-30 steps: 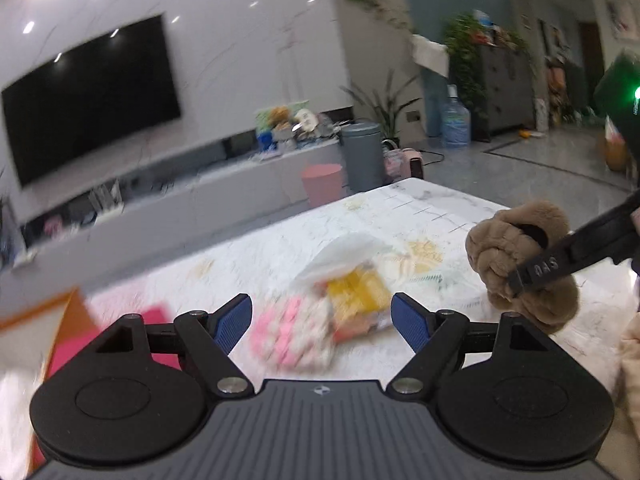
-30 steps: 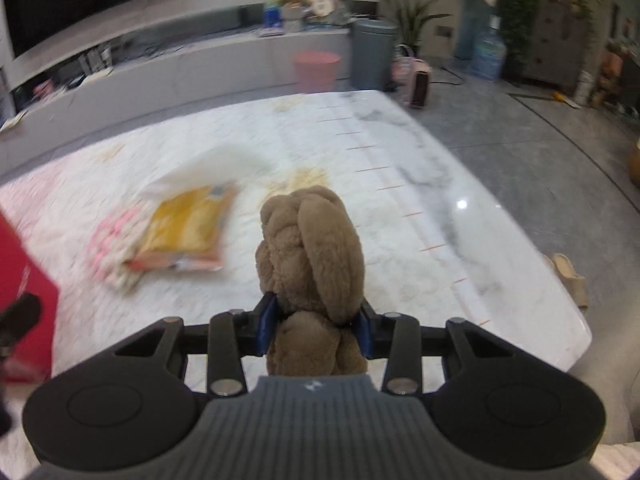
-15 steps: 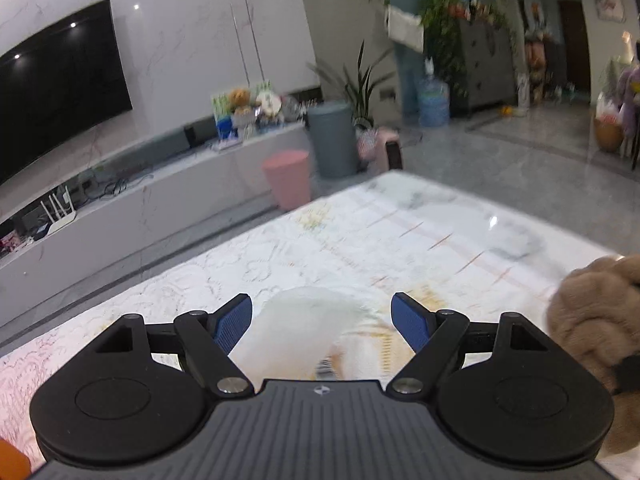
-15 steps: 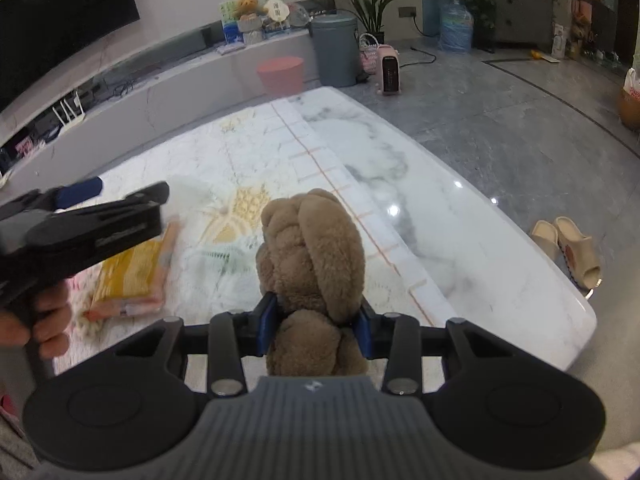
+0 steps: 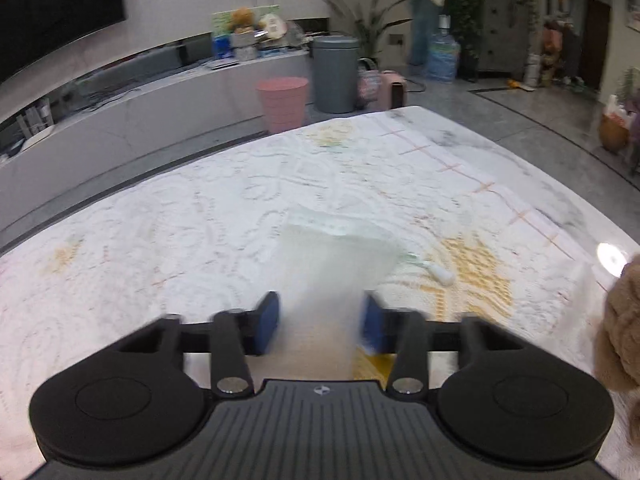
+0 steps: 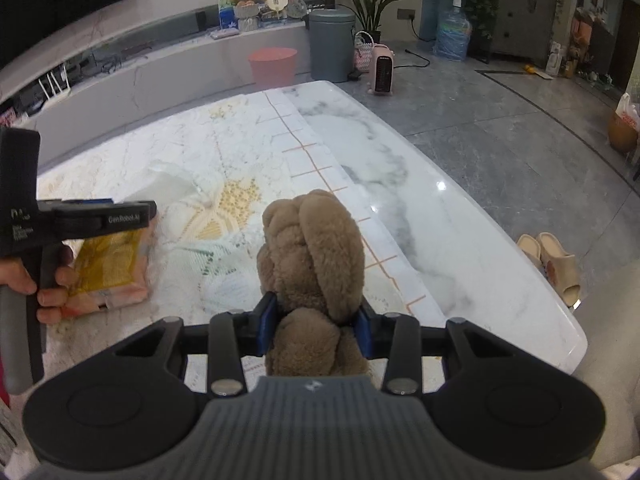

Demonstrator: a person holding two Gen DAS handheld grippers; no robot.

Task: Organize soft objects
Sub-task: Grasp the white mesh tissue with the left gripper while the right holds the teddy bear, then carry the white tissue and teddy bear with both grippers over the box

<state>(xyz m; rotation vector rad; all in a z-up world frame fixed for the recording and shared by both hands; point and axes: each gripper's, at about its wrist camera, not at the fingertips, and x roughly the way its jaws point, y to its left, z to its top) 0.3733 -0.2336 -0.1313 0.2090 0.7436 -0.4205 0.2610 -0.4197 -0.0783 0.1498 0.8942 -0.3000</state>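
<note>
A clear plastic bag (image 5: 332, 264) holding yellow and pink packs (image 6: 108, 268) lies on the lace-covered table (image 6: 240, 152). My left gripper (image 5: 320, 320) is closing its jaws on the bag's translucent top, and the blue pads (image 5: 267, 316) touch both of its sides. In the right wrist view the left gripper (image 6: 132, 212) reaches in from the left over the bag, held by a hand (image 6: 24, 280). My right gripper (image 6: 316, 324) is shut on a brown plush toy (image 6: 312, 248), held above the table. The toy (image 5: 618, 320) also shows at the right edge of the left wrist view.
The bare marble part of the table (image 6: 420, 208) ends at a rounded edge on the right. On the floor beyond stand a pink bin (image 6: 272, 66), a grey bin (image 6: 332, 44) and a small heater (image 6: 382, 70). Slippers (image 6: 552, 264) lie beside the table.
My left gripper moved forward and down over the bag, and its jaws went from wide apart to closed around the bag's top. The right gripper kept its hold on the plush toy.
</note>
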